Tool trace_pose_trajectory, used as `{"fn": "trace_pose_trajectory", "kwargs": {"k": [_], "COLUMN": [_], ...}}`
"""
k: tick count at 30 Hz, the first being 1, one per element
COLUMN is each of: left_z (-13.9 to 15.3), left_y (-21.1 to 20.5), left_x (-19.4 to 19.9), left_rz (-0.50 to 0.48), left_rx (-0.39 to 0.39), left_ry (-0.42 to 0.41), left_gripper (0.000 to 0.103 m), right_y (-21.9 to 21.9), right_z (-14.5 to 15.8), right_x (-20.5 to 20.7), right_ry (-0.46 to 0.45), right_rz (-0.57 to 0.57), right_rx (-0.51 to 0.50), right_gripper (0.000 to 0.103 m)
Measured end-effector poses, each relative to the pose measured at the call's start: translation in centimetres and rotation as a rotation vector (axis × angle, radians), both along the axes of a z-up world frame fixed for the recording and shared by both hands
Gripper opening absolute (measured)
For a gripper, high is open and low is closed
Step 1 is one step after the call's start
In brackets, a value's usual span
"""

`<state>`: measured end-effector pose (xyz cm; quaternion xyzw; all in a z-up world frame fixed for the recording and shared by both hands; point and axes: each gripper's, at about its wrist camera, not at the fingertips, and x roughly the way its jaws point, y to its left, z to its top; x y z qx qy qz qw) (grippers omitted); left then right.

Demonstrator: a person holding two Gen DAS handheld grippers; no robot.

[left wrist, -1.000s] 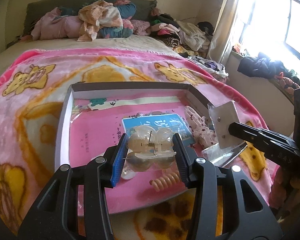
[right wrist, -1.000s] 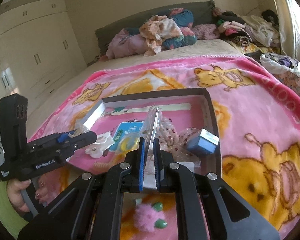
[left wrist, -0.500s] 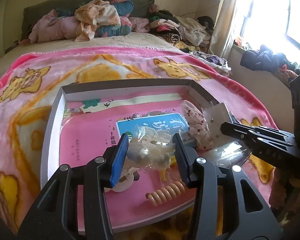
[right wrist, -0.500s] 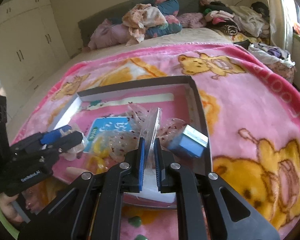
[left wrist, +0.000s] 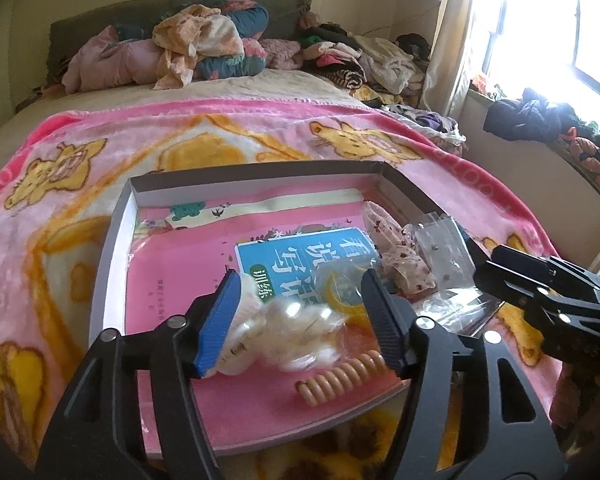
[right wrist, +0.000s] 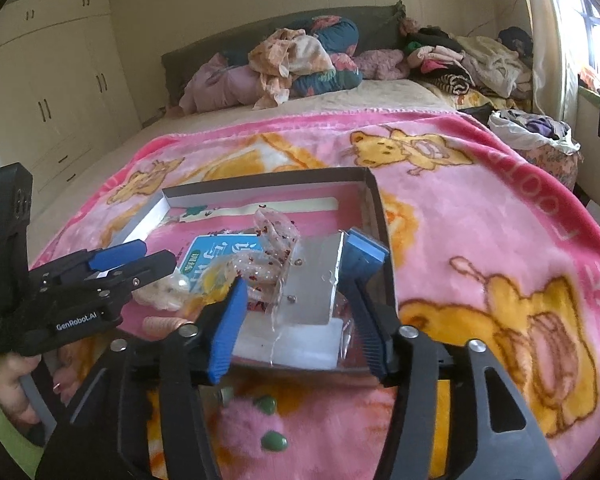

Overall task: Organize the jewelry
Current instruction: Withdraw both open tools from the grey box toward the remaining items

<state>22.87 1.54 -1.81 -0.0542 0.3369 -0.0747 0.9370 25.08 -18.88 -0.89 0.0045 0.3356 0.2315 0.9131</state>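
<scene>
A shallow grey tray (left wrist: 112, 236) lies on the pink blanket, also in the right wrist view (right wrist: 374, 196). My left gripper (left wrist: 300, 320) is open; a clear hair claw clip (left wrist: 300, 340) lies loose between its fingers on the tray. An orange spiral hair tie (left wrist: 340, 380) lies near the front rim. My right gripper (right wrist: 296, 316) is open over a clear earring bag (right wrist: 312, 280) that lies flat in the tray's right corner, also in the left wrist view (left wrist: 444, 252). A spotted sheer scrunchie (right wrist: 272, 252) lies beside it.
A pink and blue booklet (left wrist: 300, 256) lines the tray. A pink fluffy hair accessory with green stones (right wrist: 268, 428) lies on the blanket (right wrist: 480, 240) before the tray. Piled clothes (left wrist: 204, 48) fill the bed's far end. A window (left wrist: 560, 40) is at the right.
Both grippers opened. The left let go of the claw clip, which dropped onto the tray. The right let go of the earring bag, which now lies flat in the tray.
</scene>
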Motion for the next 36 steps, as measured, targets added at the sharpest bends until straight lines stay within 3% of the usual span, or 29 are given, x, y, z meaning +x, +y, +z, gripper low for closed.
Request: {"fn": "trace_pose_trajectory", "kwargs": {"k": [14, 16, 36], "left_z": [1.8, 1.9, 2.7], "left_y": [0.0, -0.2, -1.7], "left_x": [-3.5, -4.1, -9.0], "left_rz": [0.028, 0.028, 0.008], "left_rx": [-0.007, -0.006, 0.036], "left_ry": [-0.066, -0.072, -0.122], "left_gripper": [0.091, 0.091, 0.091], "right_y": [-2.4, -2.8, -4.2], "right_z": [1.1, 1.3, 2.4], "right_x": [-3.9, -4.5, -8.1], "right_ry": [-0.072, -0.085, -0.156], "right_rz": [-0.022, -0.033, -0.030], "right_rx": [0.010, 0.016, 0.028], "right_gripper": [0.074, 0.084, 0.089]}}
